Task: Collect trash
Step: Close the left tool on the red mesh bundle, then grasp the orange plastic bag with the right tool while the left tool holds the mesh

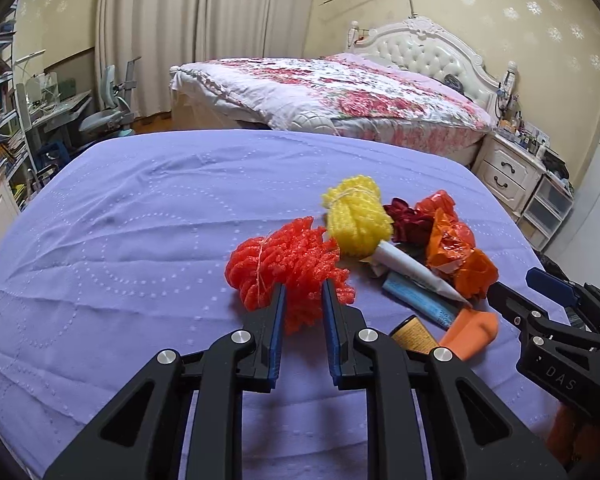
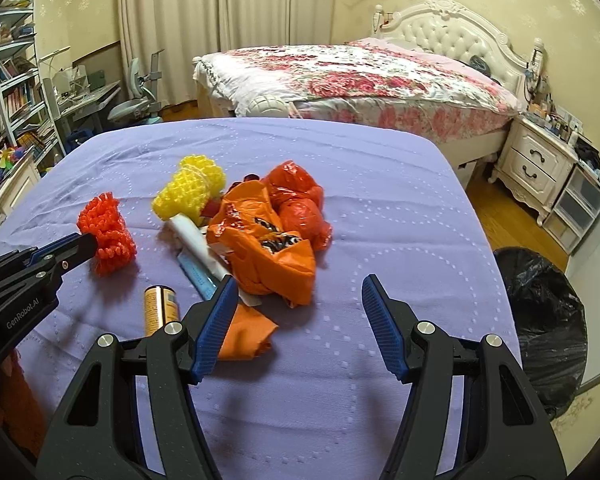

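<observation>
Red foam net (image 1: 288, 268) pinched in left gripper (image 1: 303, 292) — pickup step; right gripper (image 2: 296, 292) half-open, empty. Next: carry net to bin (image 2: 540, 320).

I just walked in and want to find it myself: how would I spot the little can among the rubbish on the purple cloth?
Start at the purple cloth and find the orange plastic bag heaped mid-table. The can lies near its front left, beside the blue packet. It is the only hard cylinder there, amber-labelled with a metal rim.
</observation>
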`<state>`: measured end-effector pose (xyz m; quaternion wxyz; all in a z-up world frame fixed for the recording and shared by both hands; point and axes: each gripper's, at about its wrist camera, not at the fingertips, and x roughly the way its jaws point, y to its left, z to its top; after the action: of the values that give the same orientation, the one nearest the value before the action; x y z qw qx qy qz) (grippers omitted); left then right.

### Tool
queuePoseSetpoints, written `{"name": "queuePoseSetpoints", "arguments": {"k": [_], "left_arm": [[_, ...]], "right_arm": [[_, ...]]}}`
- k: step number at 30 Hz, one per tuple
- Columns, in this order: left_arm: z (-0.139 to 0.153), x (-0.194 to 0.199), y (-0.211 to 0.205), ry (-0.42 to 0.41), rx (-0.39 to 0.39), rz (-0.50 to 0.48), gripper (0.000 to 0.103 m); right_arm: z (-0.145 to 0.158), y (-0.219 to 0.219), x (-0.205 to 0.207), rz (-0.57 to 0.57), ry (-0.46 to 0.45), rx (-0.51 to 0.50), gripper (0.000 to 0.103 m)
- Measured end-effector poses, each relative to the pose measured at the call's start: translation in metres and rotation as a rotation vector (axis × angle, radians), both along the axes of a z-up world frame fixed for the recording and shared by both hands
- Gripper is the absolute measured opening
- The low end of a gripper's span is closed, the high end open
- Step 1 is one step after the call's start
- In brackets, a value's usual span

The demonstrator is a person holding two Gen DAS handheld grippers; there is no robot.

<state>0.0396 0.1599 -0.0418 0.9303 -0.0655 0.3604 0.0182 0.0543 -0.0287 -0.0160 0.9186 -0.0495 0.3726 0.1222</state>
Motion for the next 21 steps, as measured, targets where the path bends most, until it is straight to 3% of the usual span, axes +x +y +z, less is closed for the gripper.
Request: {"name": "queuePoseSetpoints", "arguments": {"k": [5,7,9,10,14,21], "left_arm": [[-0.001,-0.001,0.013,0.009,-0.019,0.025,0.021],[-0.003,-0.001,0.018,0.011,-0.034,0.038,0.036],[-0.005,-0.001,0.02,0.006,-0.026,0.059,0.062],[-0.005,-0.002,0.019,0.002,-0.021,0.065,0.066],[-0.008,0.001,0.018,0.002,0.0,0.077,0.075],[-0.017,0.02,0.018,0.032,0.021,0.066,0.075]], "right_arm": [[-0.001,0.006,-0.001,0.015,0.003,-0.008,0.063],[-0.002,0.008,-0.001,0.016,0.004,-0.009,0.063],[-0.002,0.009,-0.001,0.016,0.003,-0.009,0.063],[-0.002,0.009,-0.001,0.015,0.004,-0.009,0.063],[-0.003,0.01,-0.001,0.014,0.005,-0.01,0.063],[-0.006,0.008,0.001,0.007,0.011,-0.008,0.063]]}}
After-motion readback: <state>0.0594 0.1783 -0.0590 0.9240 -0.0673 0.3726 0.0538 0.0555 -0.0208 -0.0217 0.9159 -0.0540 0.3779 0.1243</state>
